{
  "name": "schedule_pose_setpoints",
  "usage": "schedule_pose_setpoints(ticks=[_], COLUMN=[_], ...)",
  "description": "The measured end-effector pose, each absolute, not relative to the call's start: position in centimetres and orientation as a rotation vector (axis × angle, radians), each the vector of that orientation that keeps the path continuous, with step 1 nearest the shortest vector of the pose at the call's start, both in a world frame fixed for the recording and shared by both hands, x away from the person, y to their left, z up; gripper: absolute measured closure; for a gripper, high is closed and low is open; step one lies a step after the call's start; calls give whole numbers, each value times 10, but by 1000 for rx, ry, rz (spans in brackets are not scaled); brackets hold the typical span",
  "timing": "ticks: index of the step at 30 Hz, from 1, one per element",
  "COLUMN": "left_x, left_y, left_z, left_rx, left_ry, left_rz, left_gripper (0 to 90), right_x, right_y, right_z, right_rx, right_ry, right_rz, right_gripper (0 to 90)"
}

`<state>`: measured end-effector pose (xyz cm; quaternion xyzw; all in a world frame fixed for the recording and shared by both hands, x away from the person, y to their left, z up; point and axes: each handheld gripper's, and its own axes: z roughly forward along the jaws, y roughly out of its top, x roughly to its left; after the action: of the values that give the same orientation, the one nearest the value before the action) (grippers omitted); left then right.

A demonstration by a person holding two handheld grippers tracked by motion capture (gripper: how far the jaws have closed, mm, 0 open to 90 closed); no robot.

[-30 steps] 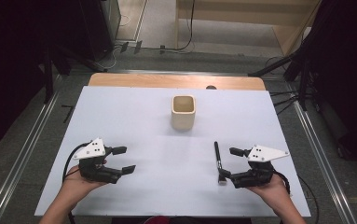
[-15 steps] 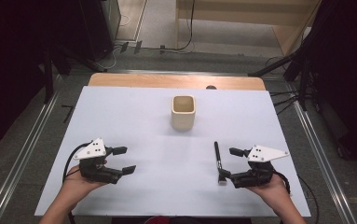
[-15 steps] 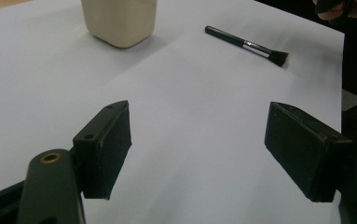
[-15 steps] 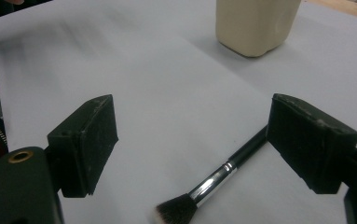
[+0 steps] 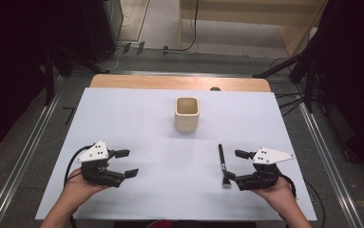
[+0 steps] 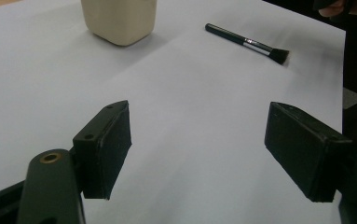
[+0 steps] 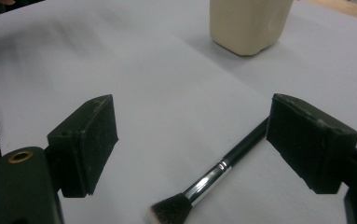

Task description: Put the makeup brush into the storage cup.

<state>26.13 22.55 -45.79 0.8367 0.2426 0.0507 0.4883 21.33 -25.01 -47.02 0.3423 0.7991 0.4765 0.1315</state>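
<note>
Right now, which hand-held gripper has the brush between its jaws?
The right hand-held gripper: the makeup brush lies on the table between its open jaws. The left hand-held gripper brackets bare table.

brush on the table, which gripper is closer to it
Right. The right gripper sits open right beside the brush, bristle end by its lower jaw. The left gripper rests open far across the table.

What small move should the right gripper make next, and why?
Probably the right gripper should go slightly down and shut on the brush. Its jaws stand open with the brush lying flat on the table between them, and nothing is held. The handle runs partly under one jaw, so a small turn may be needed first. The cup stands open beyond it, a likely place for the brush.
</note>
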Motion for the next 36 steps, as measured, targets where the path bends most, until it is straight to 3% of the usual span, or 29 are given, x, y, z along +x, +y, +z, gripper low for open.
schedule_pose_setpoints(ticks=[36], left_x=[261], left_y=[224], left_z=[-459], left_rx=[2053], left_ry=[591], left_rz=[119], left_gripper=[232], right_x=[246], right_y=[-237], right_z=[-471], right_rx=[1380], right_ry=[2003], right_rz=[1199], right_gripper=[156])
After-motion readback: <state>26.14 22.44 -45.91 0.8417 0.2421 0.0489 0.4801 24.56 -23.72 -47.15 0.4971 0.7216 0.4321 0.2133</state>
